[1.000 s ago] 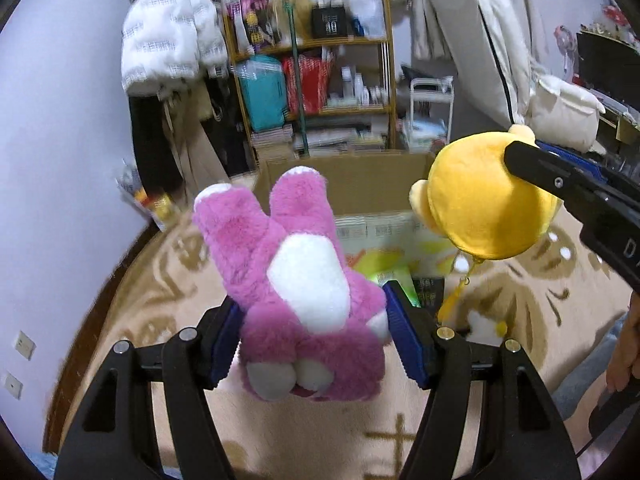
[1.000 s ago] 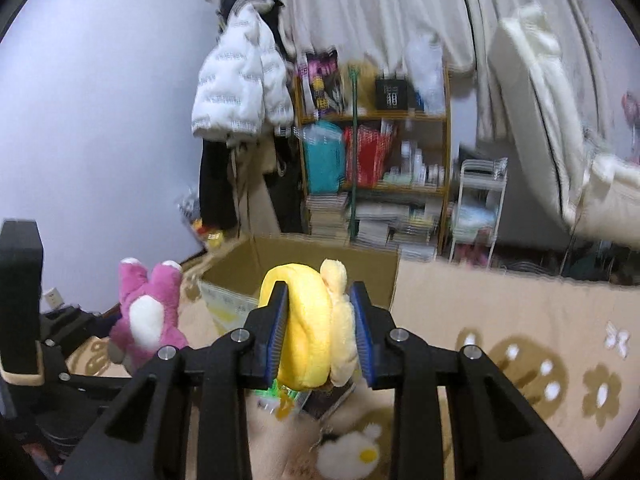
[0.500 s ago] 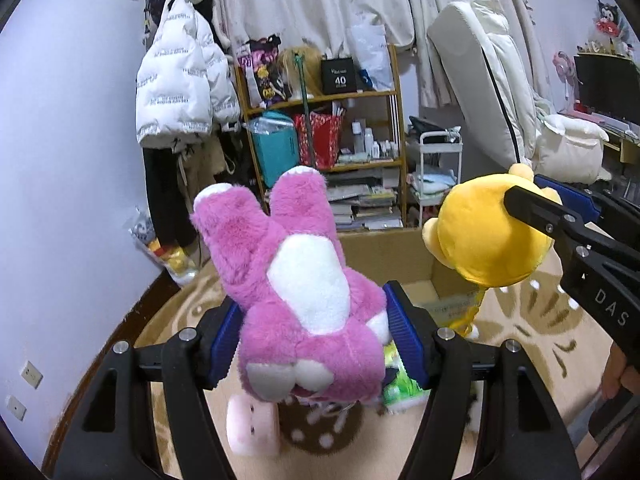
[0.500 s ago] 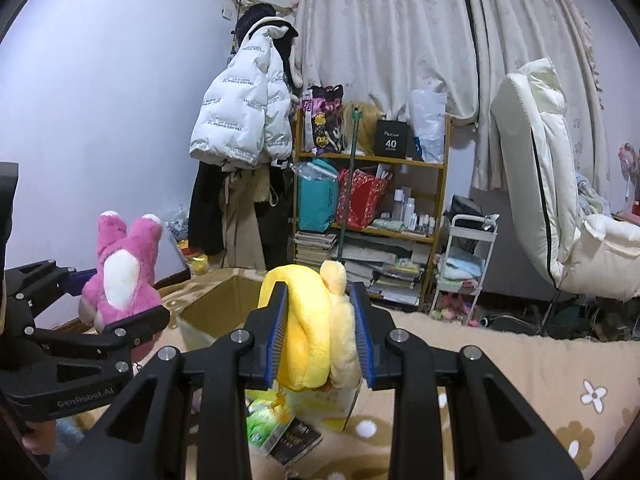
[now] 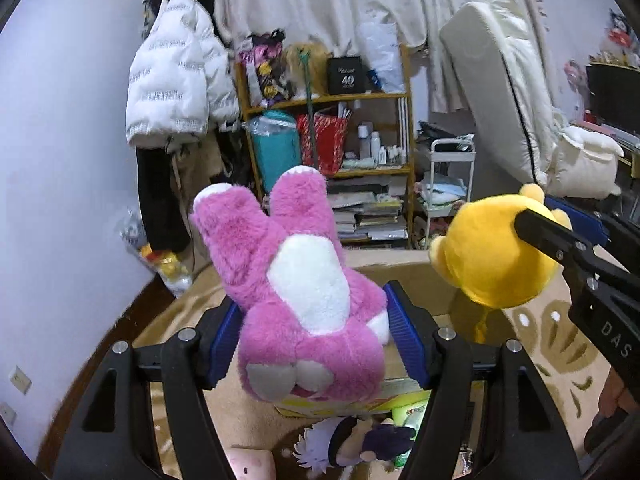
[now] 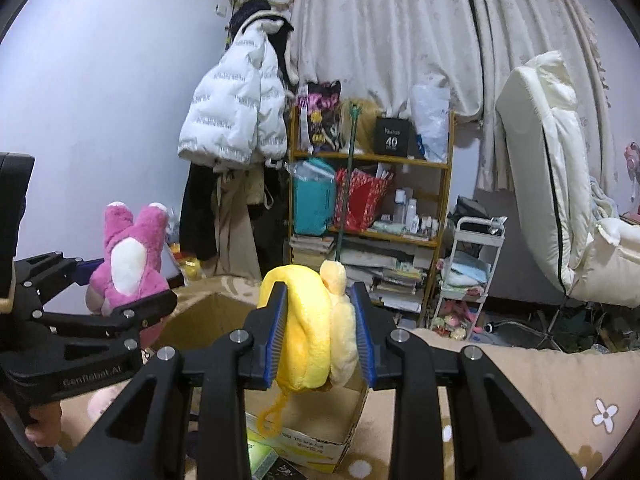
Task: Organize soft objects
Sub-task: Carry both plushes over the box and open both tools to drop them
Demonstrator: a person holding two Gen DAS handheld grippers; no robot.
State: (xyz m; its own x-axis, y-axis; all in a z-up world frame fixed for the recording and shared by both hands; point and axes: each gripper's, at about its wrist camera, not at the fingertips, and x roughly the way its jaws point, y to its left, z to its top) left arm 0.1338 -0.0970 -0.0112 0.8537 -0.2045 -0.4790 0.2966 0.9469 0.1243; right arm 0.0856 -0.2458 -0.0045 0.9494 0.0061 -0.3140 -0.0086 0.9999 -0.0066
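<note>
My left gripper [image 5: 316, 332] is shut on a pink and white plush rabbit [image 5: 304, 292], held in the air head down with its legs up. It also shows at the left of the right wrist view [image 6: 128, 264]. My right gripper [image 6: 320, 332] is shut on a yellow plush bear [image 6: 312, 332], seen at the right of the left wrist view [image 5: 496, 252]. An open cardboard box [image 6: 216, 316] stands on the rug below both toys; its far wall shows in the left wrist view [image 5: 404, 272].
A beige patterned rug [image 6: 540, 396] covers the floor. A dark-haired doll [image 5: 360, 440] and a pink plush [image 5: 252, 464] lie below the left gripper. A cluttered wooden shelf [image 5: 360, 168], a hanging white jacket [image 5: 176, 80] and a white recliner [image 6: 560, 200] stand behind.
Both grippers have risen and tilted up with their toys. The box sits lower in both views and the doll has come into the left wrist view.
</note>
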